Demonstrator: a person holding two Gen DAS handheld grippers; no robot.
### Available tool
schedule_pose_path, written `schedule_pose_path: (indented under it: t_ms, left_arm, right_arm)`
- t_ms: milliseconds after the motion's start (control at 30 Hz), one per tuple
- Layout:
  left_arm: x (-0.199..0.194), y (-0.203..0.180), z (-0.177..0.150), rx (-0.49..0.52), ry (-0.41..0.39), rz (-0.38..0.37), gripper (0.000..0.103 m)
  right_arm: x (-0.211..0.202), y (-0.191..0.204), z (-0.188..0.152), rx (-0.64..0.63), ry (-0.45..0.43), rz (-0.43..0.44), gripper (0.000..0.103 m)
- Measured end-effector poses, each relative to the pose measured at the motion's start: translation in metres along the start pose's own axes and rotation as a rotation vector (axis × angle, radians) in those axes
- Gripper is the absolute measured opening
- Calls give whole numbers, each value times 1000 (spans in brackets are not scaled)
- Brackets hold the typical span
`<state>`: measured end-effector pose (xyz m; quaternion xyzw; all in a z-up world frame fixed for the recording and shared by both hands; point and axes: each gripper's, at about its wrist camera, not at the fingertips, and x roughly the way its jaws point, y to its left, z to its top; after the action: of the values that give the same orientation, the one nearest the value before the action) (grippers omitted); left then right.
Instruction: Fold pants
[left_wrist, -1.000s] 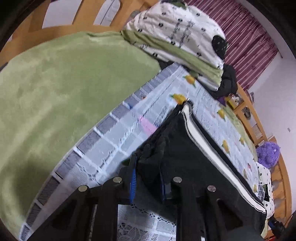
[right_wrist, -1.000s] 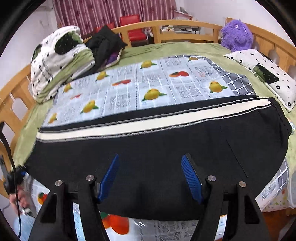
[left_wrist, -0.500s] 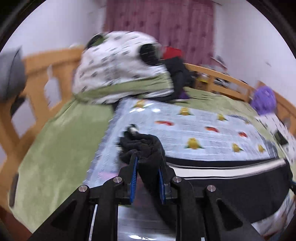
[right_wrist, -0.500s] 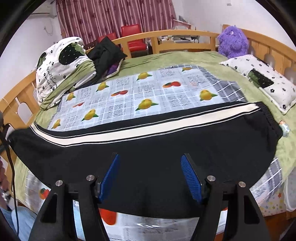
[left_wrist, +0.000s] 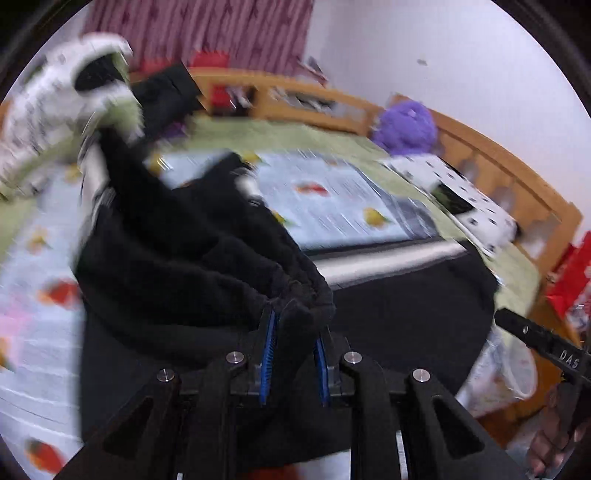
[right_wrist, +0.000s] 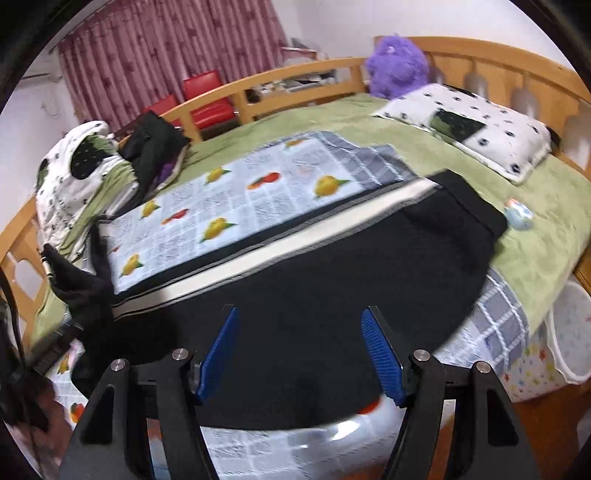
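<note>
Black pants (right_wrist: 332, 295) with a white side stripe lie across a fruit-print sheet (right_wrist: 229, 206) on the bed. My left gripper (left_wrist: 293, 350) is shut on one end of the pants (left_wrist: 192, 266) and holds it lifted above the rest, so the fabric hangs in a fold. In the right wrist view that lifted end (right_wrist: 85, 291) shows at the far left. My right gripper (right_wrist: 304, 354) is open and empty, above the near edge of the pants.
A white dotted pillow (right_wrist: 472, 125) and a purple plush toy (right_wrist: 399, 66) lie at the right. A rolled quilt (right_wrist: 77, 173) and dark clothes (right_wrist: 155, 144) lie at the left. A wooden rail (right_wrist: 280, 92) rings the bed. A white bin (right_wrist: 569, 332) stands beside the bed.
My left gripper has lifted its end of the pants off the sheet and carried it right, toward the other end. My right gripper has stayed open, shifting a little over the pants.
</note>
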<state>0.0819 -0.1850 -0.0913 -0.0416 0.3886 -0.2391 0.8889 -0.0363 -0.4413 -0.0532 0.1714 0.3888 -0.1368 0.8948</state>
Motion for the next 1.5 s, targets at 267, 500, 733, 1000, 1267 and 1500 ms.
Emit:
schedule_pose_path:
  t_ms: [267,500,733,1000,1267,1500]
  left_arm:
    - [28,0,-42,35,240,-112,27]
    - [-41,61,-31,151,135,125,66]
    - [-71,166,-30,23,62,356,66]
    - [-76,219,-39,-145,45,363,66]
    - [-73,225,-40,-183,46,273,66]
    - [-71,226,-42,-182,48,273,66]
  right_arm:
    - [-3,-32,-11,73,43,44,69]
    - [27,23,-3,6,158,254,69]
    - [87,111,-12,-183,277,238,63]
    - [120,153,-63,-446,307,75,17]
    - [84,105,-59,-223,319,237,10]
    - [76,114,-67,-308,300,213,16]
